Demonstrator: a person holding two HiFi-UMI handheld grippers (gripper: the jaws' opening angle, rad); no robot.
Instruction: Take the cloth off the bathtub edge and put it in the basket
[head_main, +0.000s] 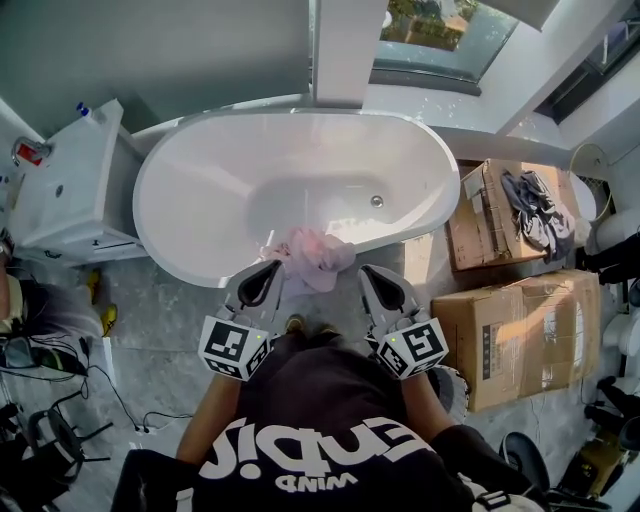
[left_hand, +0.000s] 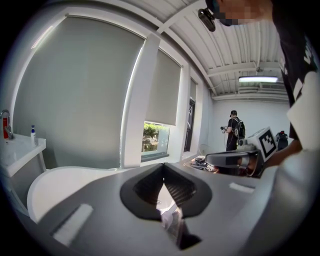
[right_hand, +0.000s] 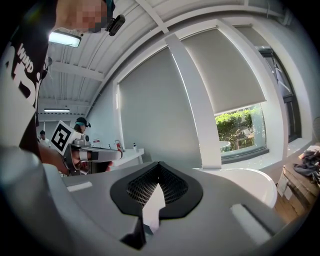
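Note:
A pink cloth (head_main: 314, 256) lies crumpled over the near rim of the white bathtub (head_main: 190, 250). In the head view my left gripper (head_main: 270, 268) hovers just left of the cloth and my right gripper (head_main: 368, 270) just right of it, both pointing over the tub. Each gripper's jaws are shut with nothing between them. In the left gripper view, the left gripper (left_hand: 163, 167) has a bit of pale cloth (left_hand: 172, 220) showing below its closed tips. The right gripper (right_hand: 159, 166) looks along the tub (right_hand: 250, 182). I see no basket.
A white vanity with a sink (head_main: 70, 180) stands left of the tub. Two cardboard boxes (head_main: 520, 335) sit on the right, the far one under grey clothes (head_main: 535, 205). Cables (head_main: 110, 390) lie on the floor at left. Another person (left_hand: 234, 131) stands far back.

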